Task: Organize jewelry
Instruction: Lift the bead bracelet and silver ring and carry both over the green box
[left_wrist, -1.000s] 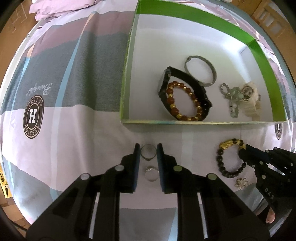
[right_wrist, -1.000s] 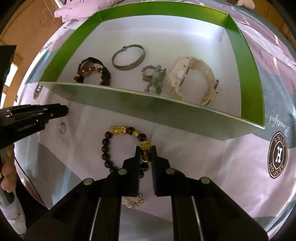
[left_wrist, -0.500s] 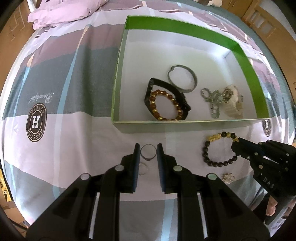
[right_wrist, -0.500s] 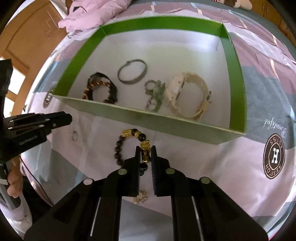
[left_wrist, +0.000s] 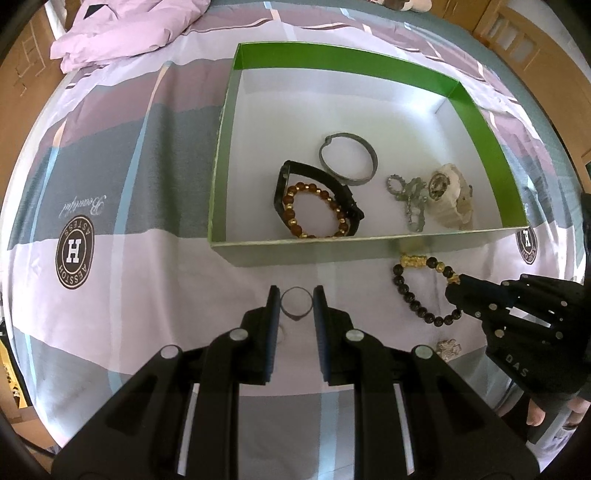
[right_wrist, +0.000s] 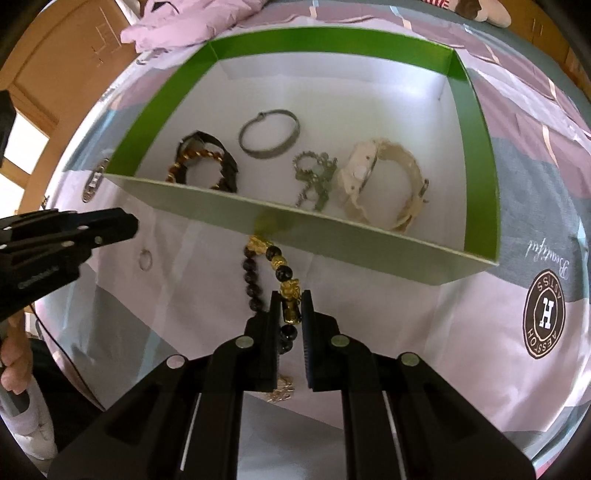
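Between your left claw (left_wrist: 295, 302) pads sits a thin ring (left_wrist: 294, 303), clamped and lifted off the bed (left_wrist: 147, 280). Your right claw (right_wrist: 290, 308) is pinched on the gold charm of a dark beaded bracelet (right_wrist: 255, 280), which hangs just near of the green box (right_wrist: 369, 251). That box's near wall hides part of the amber bracelet (right_wrist: 192, 166) inside. Printed on the sheet, upside down, you can read "AESSTOH" (right_wrist: 546, 325) and "Beautiful".
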